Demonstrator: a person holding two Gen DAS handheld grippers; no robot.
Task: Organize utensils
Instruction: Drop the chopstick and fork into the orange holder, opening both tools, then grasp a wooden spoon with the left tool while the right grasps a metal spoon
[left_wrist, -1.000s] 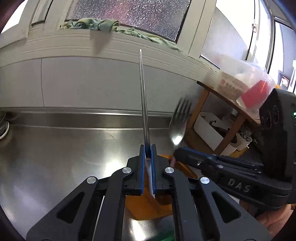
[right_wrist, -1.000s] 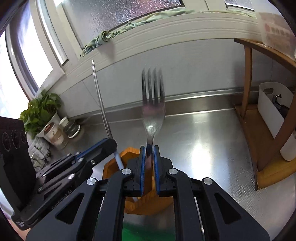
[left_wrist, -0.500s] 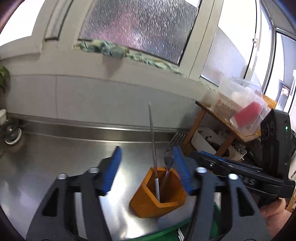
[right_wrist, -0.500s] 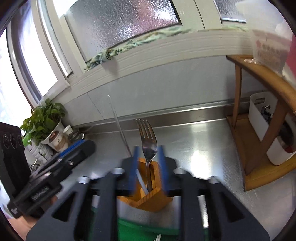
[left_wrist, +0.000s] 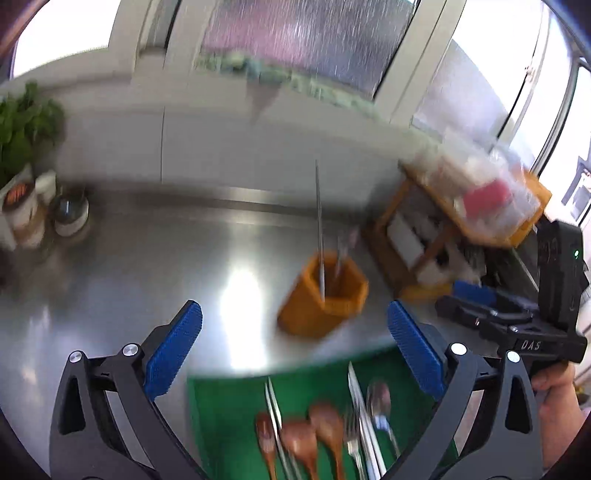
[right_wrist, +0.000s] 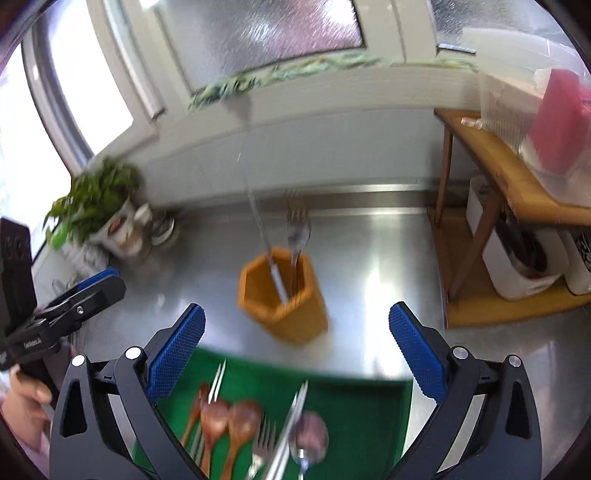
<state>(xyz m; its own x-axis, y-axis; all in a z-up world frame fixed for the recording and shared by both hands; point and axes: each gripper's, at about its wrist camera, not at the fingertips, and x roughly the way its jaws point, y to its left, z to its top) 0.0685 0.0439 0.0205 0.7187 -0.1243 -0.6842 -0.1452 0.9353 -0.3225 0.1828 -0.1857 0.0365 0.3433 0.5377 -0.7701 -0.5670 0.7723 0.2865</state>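
i see both my left gripper (left_wrist: 293, 345) and right gripper (right_wrist: 295, 345) wide open and empty, a fork (right_wrist: 297, 230) and chopstick (right_wrist: 258, 218) standing in the orange holder (right_wrist: 284, 301) mid-counter, spoons, forks and chopsticks left on the green mat (right_wrist: 347, 391) at the near edge.

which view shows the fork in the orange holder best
The right wrist view. There the fork stands in the orange holder with its tines and bowl blurred but recognisable, beside the chopstick. In the left wrist view the fork is only a faint smeared streak at the holder's rim.
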